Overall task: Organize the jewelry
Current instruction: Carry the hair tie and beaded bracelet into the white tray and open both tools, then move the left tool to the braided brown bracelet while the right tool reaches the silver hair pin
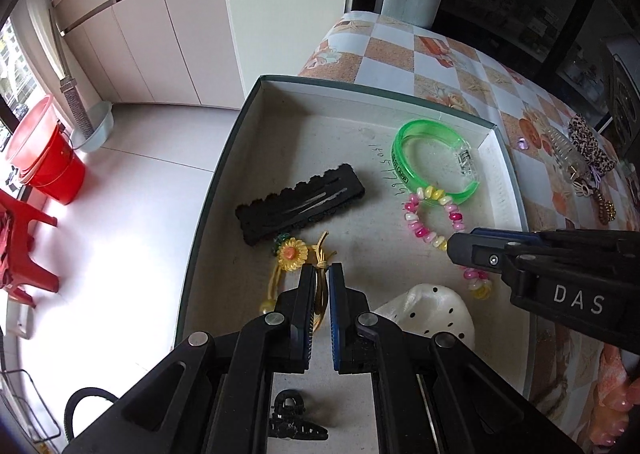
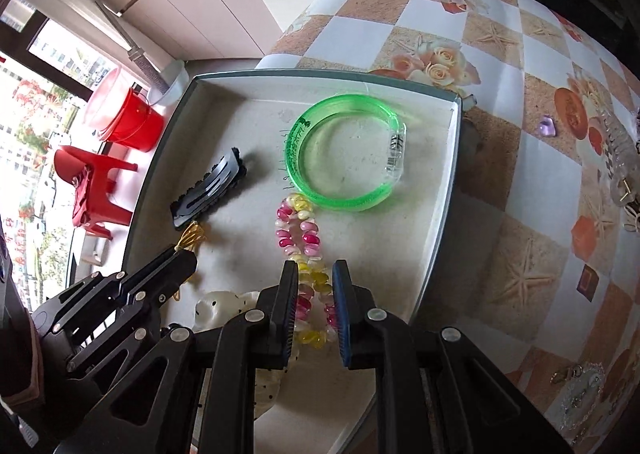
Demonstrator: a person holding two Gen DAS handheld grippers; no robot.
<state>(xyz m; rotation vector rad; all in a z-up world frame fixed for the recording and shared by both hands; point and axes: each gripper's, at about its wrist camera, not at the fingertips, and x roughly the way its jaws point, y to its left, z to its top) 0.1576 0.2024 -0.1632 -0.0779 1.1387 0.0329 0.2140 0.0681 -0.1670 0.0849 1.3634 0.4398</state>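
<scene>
A shallow grey-rimmed box [image 2: 448,173] sits on the worktop [image 2: 500,65], which wears a checkered floral cloth. Inside lie a green bangle [image 2: 340,197], a black snap hair clip [image 1: 300,203], a white dotted piece [image 1: 432,310] and a small black claw clip [image 1: 294,420]. More hair pieces rest on the cloth beyond the box, including a leopard-print scrunchie [image 1: 590,147].

The left tongs [image 1: 321,274] are nearly closed, pinching the yellow cord of a daisy hair tie [image 1: 294,254] low in the box. The right tongs [image 2: 316,274] stand slightly apart around a pink-and-yellow bead bracelet [image 2: 300,234]; whether they grip it I cannot tell.
</scene>
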